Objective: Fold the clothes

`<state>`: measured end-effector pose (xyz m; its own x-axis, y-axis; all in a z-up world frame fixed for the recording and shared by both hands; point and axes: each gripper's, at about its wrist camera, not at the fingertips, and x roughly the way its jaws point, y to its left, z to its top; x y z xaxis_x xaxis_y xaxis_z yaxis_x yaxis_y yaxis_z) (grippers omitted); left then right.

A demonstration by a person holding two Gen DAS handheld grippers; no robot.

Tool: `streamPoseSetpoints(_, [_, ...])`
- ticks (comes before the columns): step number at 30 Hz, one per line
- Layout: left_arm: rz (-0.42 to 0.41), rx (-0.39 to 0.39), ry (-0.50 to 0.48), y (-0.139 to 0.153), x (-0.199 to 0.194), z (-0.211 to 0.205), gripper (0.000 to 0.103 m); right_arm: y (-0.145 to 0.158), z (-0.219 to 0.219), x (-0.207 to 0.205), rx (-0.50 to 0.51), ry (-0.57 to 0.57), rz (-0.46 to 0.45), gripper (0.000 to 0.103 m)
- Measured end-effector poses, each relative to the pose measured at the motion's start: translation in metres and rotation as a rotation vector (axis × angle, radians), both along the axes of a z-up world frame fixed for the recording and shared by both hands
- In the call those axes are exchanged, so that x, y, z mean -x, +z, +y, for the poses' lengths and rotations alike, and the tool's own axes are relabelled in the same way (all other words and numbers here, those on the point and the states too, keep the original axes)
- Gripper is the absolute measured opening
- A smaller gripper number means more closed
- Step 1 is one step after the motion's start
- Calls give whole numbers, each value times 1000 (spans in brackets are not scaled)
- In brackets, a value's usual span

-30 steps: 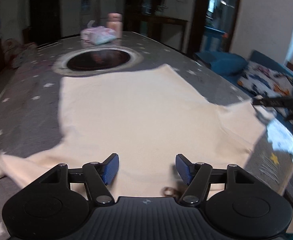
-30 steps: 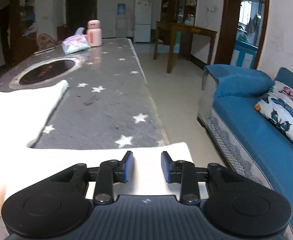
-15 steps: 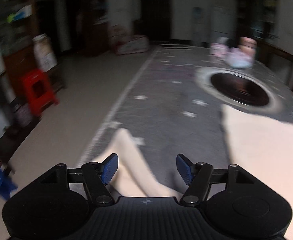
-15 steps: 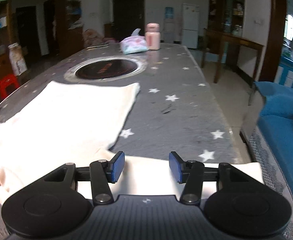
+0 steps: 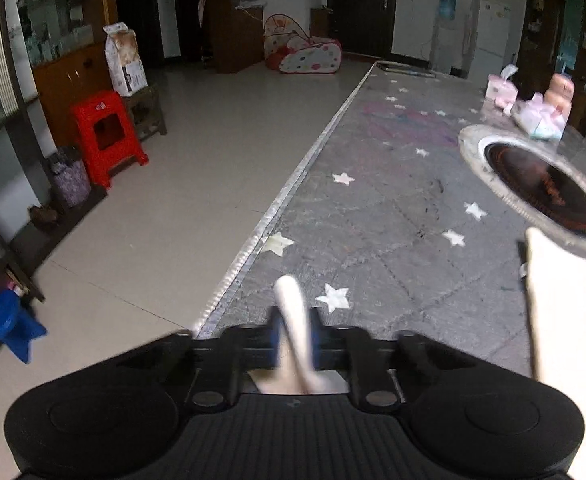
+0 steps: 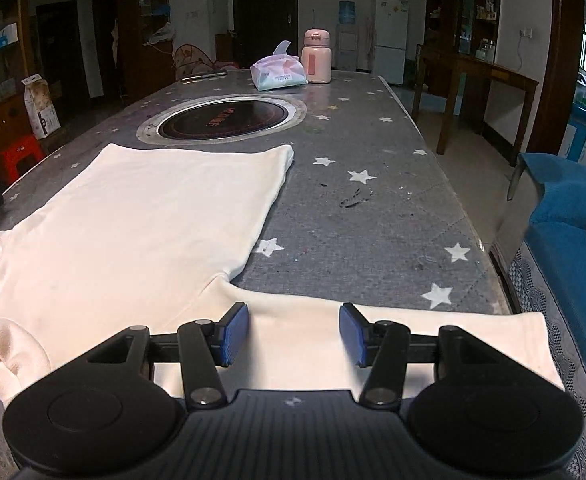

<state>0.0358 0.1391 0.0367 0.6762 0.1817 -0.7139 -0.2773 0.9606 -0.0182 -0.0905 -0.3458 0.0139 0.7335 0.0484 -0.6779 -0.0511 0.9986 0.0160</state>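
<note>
A cream T-shirt [image 6: 145, 216] lies spread flat on the grey star-patterned table [image 6: 373, 232]; its hem corner shows in the left wrist view [image 5: 565, 312]. My left gripper [image 5: 293, 330] is shut on the shirt's left sleeve [image 5: 291, 312], whose end sticks up between the pads near the table's left edge. My right gripper [image 6: 293, 334] is open, its blue pads just above the shirt's right sleeve [image 6: 453, 336], not holding it.
A round black cooktop [image 6: 223, 118] is set into the table beyond the shirt. A tissue pack [image 6: 279, 72] and a pink bottle [image 6: 316, 58] stand at the far end. A blue sofa [image 6: 573, 248] is to the right, a red stool [image 5: 107, 136] on the floor to the left.
My left gripper swung left to the sleeve at the table edge and shut on it. My right gripper opened wider and turned left over the right sleeve.
</note>
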Motion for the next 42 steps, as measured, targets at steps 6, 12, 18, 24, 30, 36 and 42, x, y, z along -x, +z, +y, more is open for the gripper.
streamPoseSetpoints(6, [-237,140,-67,33,45,21,5,-4,2,-3,-4,5,5,51])
streamPoseSetpoints(12, [-254,143,-57,19,82,50,8,-4,2,-4,-3,11,7,52])
streamPoseSetpoints(18, [-68,-67,35,-12,83,61,15,-2,3,-6,8,20,14,53])
streamPoseSetpoints(24, [-95,-7,-9,0,90,48,15,3,7,-5,17,39,14,53])
streamPoseSetpoints(30, [-80,74,-227,-3,90,-4,24,12,20,-1,10,99,-1,54])
streamPoseSetpoints(36, [-64,57,-356,-12,88,-48,36,17,45,7,-21,209,-2,54])
streamPoseSetpoints(42, [-78,-23,-422,-19,92,-72,40,14,75,20,-18,322,14,55])
